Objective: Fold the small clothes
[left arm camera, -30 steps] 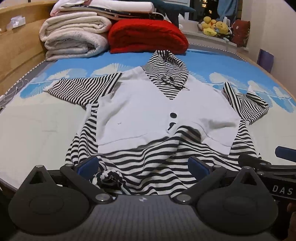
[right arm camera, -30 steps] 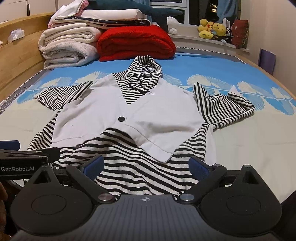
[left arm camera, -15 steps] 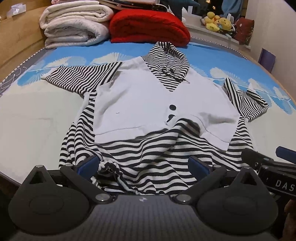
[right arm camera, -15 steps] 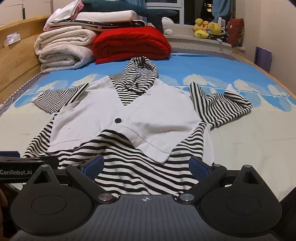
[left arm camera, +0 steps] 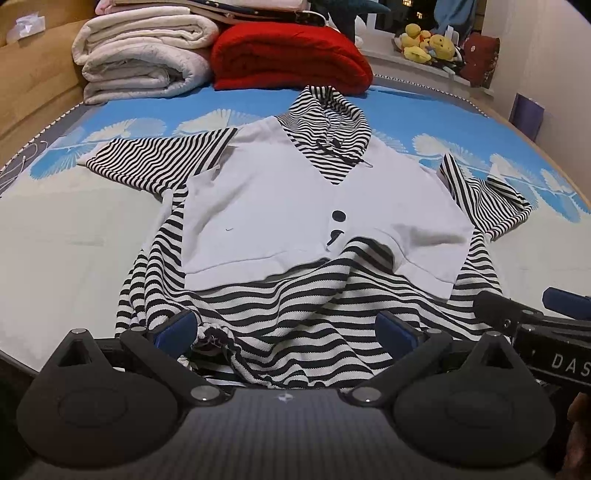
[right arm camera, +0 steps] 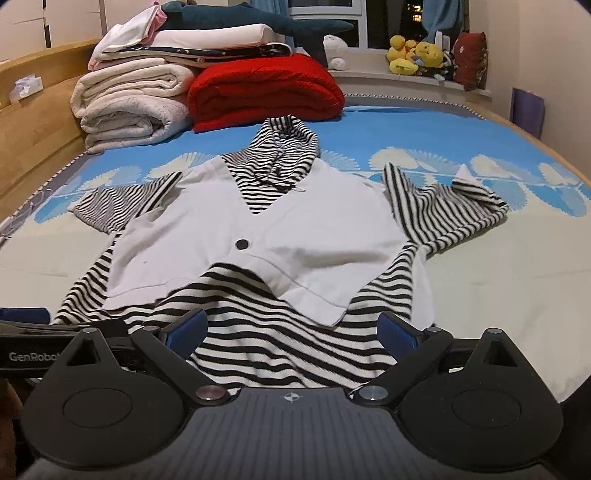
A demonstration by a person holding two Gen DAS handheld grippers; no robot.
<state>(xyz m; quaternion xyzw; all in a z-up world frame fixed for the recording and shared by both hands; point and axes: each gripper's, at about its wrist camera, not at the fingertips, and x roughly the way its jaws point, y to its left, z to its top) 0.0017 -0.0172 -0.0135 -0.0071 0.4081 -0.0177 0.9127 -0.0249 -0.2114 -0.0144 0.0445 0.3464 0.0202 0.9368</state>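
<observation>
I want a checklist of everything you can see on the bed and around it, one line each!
Surface: bed with blue-and-white patterned cover, wooden frame at the left.
Job's things: black-and-white striped hooded top with white vest front, laid out face up, hem rumpled, its right-hand sleeve crumpled.
Clutter: folded red blanket, rolled cream blankets, stacked folded linens under a dark blue plush shark.
Grippers: left gripper open over the hem; right gripper open over the hem.
Cables: nothing seen.
Surroundings: yellow plush toys on the windowsill, purple box by the wall.
</observation>
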